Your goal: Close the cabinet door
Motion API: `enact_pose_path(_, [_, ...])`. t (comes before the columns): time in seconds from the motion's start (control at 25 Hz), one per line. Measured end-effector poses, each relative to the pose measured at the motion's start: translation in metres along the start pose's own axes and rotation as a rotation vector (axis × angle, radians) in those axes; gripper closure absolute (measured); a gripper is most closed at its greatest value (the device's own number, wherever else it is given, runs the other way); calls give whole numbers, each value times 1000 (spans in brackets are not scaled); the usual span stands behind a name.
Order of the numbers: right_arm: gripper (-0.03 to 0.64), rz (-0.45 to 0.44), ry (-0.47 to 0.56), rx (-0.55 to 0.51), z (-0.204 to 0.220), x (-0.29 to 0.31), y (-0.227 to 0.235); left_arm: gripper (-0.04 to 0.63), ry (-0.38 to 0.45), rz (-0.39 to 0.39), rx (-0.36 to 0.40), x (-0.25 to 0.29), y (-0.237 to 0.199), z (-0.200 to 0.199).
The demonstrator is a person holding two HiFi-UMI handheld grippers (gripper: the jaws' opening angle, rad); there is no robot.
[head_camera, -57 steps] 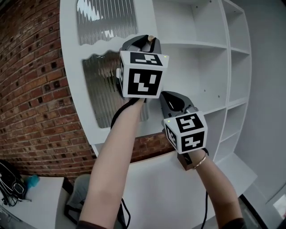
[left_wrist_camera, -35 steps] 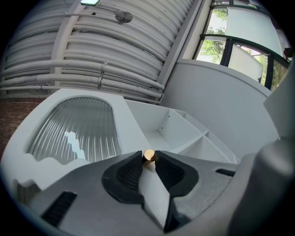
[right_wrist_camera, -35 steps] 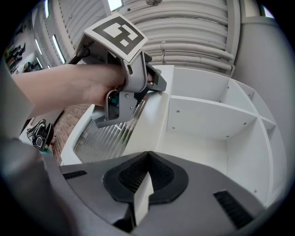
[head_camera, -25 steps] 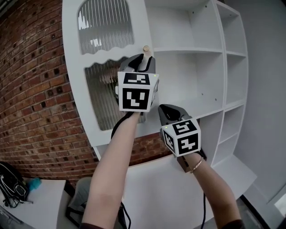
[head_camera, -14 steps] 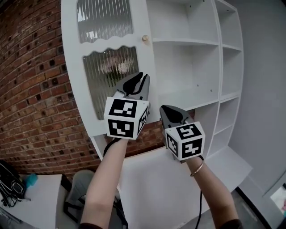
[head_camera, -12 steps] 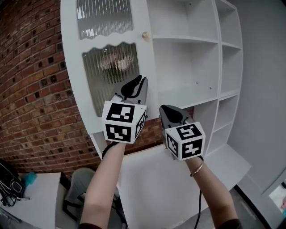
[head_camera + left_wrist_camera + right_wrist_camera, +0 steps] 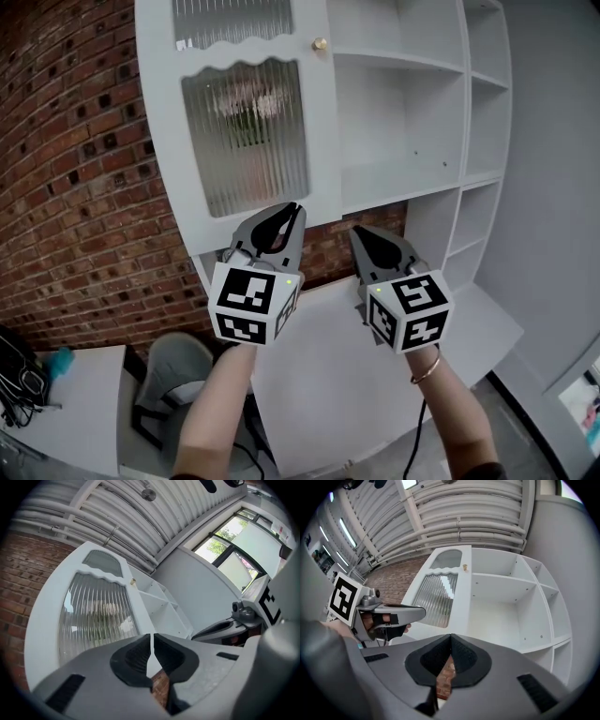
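The white cabinet door (image 7: 244, 131) with ribbed glass lies flat against the cabinet front, its small brass knob (image 7: 320, 44) at the upper right edge. Both grippers hang below the door, apart from it. My left gripper (image 7: 292, 208) holds nothing; its jaws have just been closing and only a thin slit remains between the pads (image 7: 136, 656). My right gripper (image 7: 361, 232) is beside it, shut and empty. The left gripper view shows the door (image 7: 93, 616) and knob (image 7: 133, 581) well above the jaws. The right gripper view shows the door (image 7: 440, 597) and the left gripper (image 7: 417, 612).
Open white shelves (image 7: 403, 141) fill the cabinet to the right of the door. A brick wall (image 7: 75, 187) stands at the left. Below the grippers is a white counter (image 7: 328, 366), with a grey chair (image 7: 173, 375) and a white table (image 7: 56, 403) at the lower left.
The left gripper came off the knob and dropped well below the door, its jaws narrowing. The door now lies flat against the cabinet. The right gripper sank a little too.
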State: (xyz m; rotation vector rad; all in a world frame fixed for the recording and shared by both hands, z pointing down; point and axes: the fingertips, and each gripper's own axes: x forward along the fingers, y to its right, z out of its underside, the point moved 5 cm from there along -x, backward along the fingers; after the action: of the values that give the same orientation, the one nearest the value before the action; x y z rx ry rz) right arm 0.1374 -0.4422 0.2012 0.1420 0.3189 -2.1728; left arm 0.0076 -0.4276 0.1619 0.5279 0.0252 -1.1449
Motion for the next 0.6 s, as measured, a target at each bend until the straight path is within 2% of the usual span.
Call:
enact_pose_path(0.2, [617, 23, -23, 22, 12, -19, -6, 580, -36, -1, -21, -24, 1, 26])
enact_pose_path(0.6, [617, 44, -124, 50, 54, -47, -37, 581, -136, 17, -147, -75, 7, 92])
